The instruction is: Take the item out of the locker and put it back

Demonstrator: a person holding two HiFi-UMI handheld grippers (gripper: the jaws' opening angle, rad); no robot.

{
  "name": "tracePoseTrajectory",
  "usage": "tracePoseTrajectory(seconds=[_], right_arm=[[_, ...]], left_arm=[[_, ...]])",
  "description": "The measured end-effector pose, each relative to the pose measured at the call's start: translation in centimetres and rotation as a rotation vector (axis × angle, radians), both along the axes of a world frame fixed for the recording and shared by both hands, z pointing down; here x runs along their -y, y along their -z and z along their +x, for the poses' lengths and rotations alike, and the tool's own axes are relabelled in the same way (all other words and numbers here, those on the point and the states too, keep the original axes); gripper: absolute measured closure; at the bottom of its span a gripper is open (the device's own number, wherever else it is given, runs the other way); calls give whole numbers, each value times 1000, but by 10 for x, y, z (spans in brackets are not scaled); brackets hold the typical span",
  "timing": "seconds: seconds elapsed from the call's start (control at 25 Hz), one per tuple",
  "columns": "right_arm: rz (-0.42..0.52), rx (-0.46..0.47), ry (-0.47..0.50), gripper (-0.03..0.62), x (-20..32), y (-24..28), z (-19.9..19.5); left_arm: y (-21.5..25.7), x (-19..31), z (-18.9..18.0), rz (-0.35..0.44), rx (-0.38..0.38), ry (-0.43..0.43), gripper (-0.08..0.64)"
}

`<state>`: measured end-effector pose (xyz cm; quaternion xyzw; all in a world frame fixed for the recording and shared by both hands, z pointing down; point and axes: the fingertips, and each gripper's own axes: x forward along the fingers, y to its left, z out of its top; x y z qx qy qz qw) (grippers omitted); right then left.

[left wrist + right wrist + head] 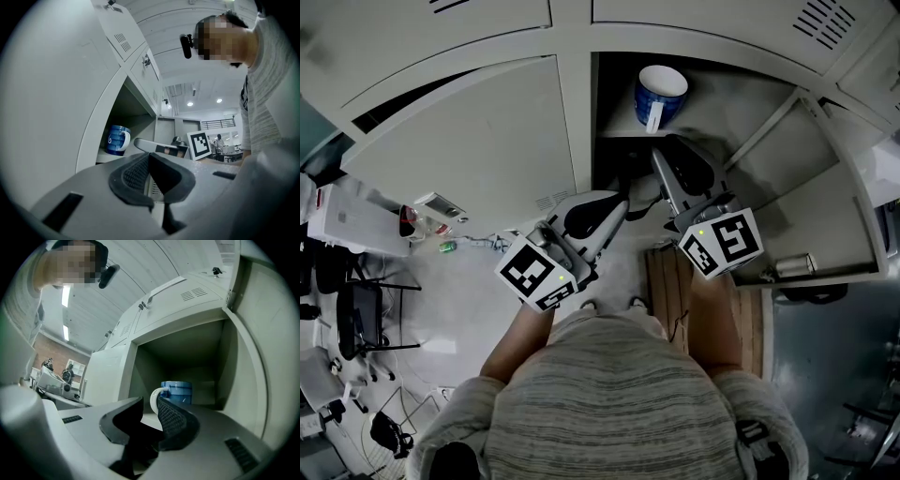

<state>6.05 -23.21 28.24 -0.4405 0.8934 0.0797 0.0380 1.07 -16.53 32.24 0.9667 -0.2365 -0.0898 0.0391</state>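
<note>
**Inspector:** Give me the count.

**Assistant:** One mug [661, 94]. One open locker compartment [614, 84], with one shelf [619, 124] and one door [797, 202] swung wide. Two hand-held grippers.

**Inspector:** Where is the mug?

**Assistant:** It stands upright on the shelf inside the compartment. Its handle [654, 117] is turned toward the opening.

**Inspector:** And the grippers, relative to the mug?

**Assistant:** The right hand-held gripper [663, 155] points at the mug from just in front of it, with its tips at the compartment's mouth. It is released: the jaws stand apart and neither pad touches the mug. The left hand-held gripper [617, 206] is farther from the mug, outside the compartment. It is clenched, tips together, with nothing between them.

**Inspector:** What does each view add?

**Assistant:** Only the head view shows both grippers and the mug together, and it looks down into the mug's white inside.

The right gripper view [150, 400] lines the white handle [153, 401] up in the gap between its jaws, with the blue mug [180, 391] behind. It also shows the door [253, 366] edge-on beside the mug. The left hand-held gripper does not appear there.

The left gripper view [149, 157] shows the mug [116, 139] from the side on the shelf [107, 157]. It also shows the right hand-held gripper [140, 142] reaching toward the mug, with its marker cube [199, 144] behind. No other view gives that side-on look.
</note>
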Motion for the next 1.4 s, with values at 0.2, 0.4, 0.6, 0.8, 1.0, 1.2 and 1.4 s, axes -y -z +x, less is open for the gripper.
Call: tracePoseTrajectory(seconds=[0.2,0.4,0.6,0.8,1.0,1.2,1.4], right_arm=[[-9,6,25,498,-25,-5,-7],[-12,14,43,499,-46,-5,-15],[-14,-3,54,559,-65,-9,-23],[-23,8,42,568,-70,-12,-22],[-36,13,35,568,-73,-16,-22],[-77,15,27,569,-76,-27,-22],[-86,14,25,569,-76,-29,-22]], left_arm=[[-1,-2,-2,-2,-4,0,553],[-1,-5,-1,-4,-10,-14,553],[1,-9,-1,-2,-17,-24,552],[1,-12,-3,1,-17,-29,553],[-1,-15,-4,0,-16,-35,553],[-3,-17,-4,-2,-11,-41,553],[-3,-18,-3,1,-6,-50,552]])
